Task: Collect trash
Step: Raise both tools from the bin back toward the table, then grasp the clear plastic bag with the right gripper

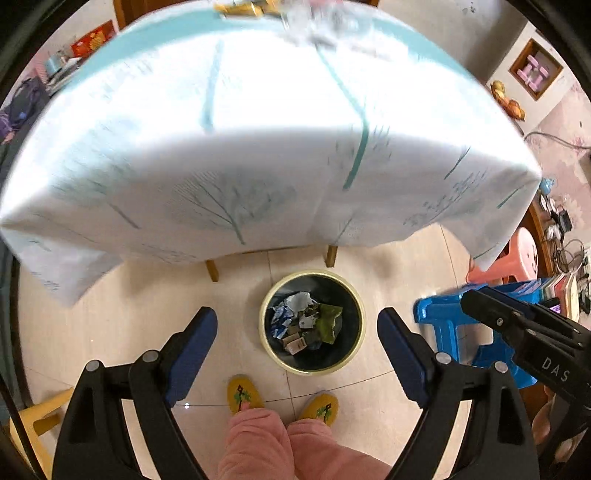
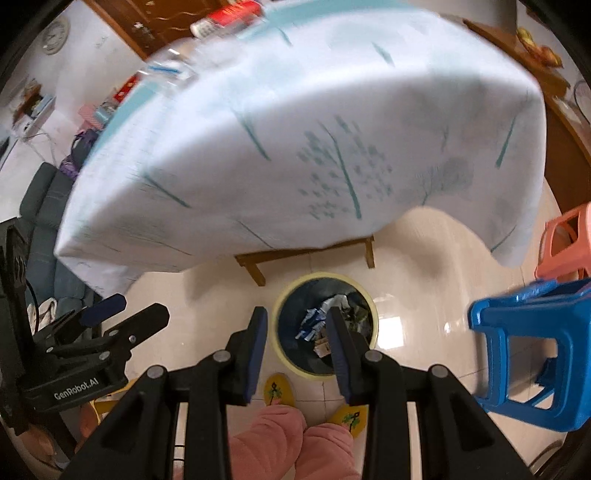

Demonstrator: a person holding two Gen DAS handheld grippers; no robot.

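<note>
A dark round trash bin with a yellow rim (image 1: 314, 370) stands on the floor in front of the table. In it lie crumpled papers and wrappers (image 1: 303, 321), one of them green. My left gripper (image 1: 296, 314) hangs above the bin, open wide, with nothing between its fingers. In the right wrist view the same bin (image 2: 321, 276) shows beyond my right gripper (image 2: 296, 314), whose jaws stand partly apart with nothing held. More litter lies blurred on the tabletop: yellow wrappers (image 1: 240, 9) and a clear plastic bottle (image 2: 170, 70).
A table under a white cloth with teal trees (image 1: 258, 129) fills the upper view. A blue stool (image 1: 447, 325) and a pink stool (image 1: 517, 254) stand right of the bin, a yellow stool (image 1: 37, 417) at left. A person's pink-trousered legs (image 1: 258, 435) and yellow slippers are just before the bin.
</note>
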